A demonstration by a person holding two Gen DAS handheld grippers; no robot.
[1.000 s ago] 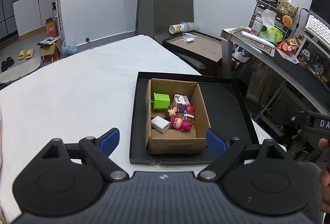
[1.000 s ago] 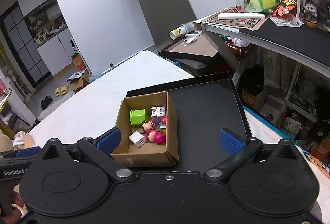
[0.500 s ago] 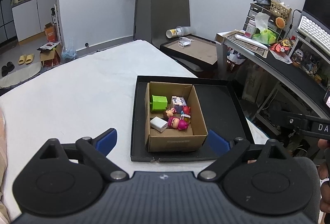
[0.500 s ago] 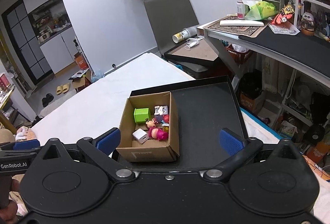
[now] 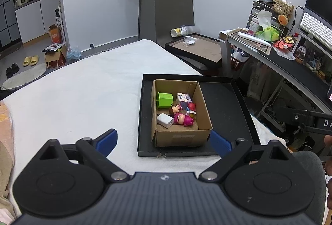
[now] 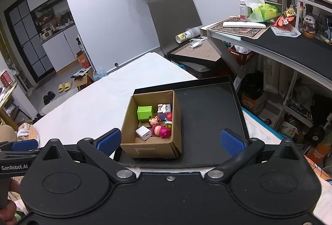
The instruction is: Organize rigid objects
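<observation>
Sitting ahead of both wide-open, empty tools, left tool (image 5: 164, 141) and right tool (image 6: 170, 141), the cardboard box (image 5: 182, 138) holds toys.

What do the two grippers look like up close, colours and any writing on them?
Both are matte black with round discs, silver pivot screws and blue ridged fingertip pads. The left gripper has a ribbed grey body; the right gripper has a smooth black one. White "GenRobot.AI" lettering marks the left gripper's side.
</observation>
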